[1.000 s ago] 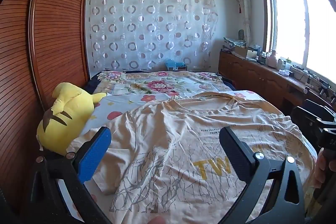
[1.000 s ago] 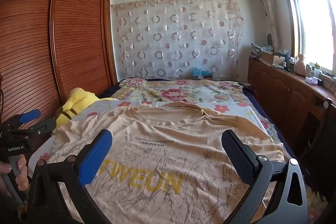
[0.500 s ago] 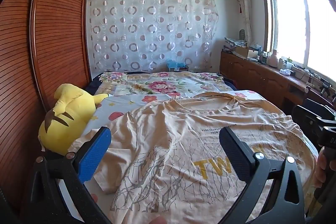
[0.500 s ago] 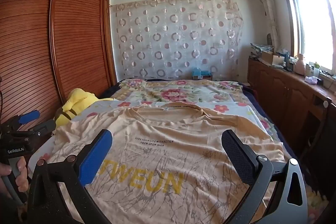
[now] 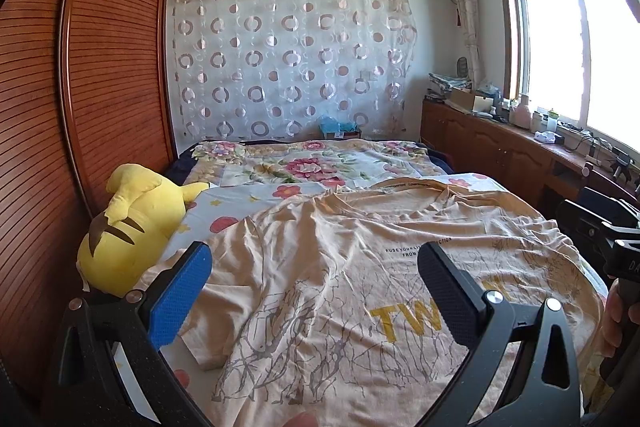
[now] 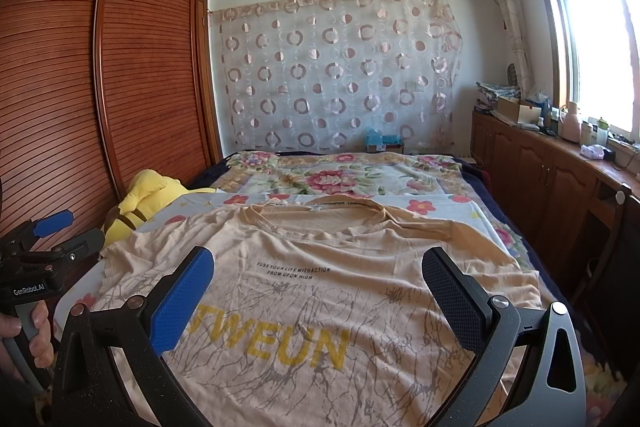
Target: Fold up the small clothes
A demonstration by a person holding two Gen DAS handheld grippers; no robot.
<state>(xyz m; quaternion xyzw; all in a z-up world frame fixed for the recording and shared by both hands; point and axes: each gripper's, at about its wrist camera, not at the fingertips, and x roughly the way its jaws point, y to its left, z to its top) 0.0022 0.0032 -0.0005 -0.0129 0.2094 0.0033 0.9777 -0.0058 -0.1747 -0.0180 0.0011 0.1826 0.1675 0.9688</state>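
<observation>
We saw a beige T-shirt (image 6: 320, 299) spread face up on the bed (image 6: 448, 183), collar toward the far wall. Its chest print read "FUSE YOUR LIFE WITH ACTION / FROM UPON HIGH" in small black letters, with "TWEUN" in large yellow capitals below; the neck label was too small to read. The left sleeve lay rumpled near a yellow plush (image 5: 128, 223) by the wardrobe (image 5: 116, 75). The left claw (image 5: 316, 291) was released, its blue and black pads wide apart above the shirt's left half, touching nothing. The right claw (image 6: 318, 297) was likewise spread wide over the printed chest, empty. In the right wrist view the left tool's body bore the mark "GenRobot.AI". A patterned curtain (image 6: 340, 79) hung behind the bed.
</observation>
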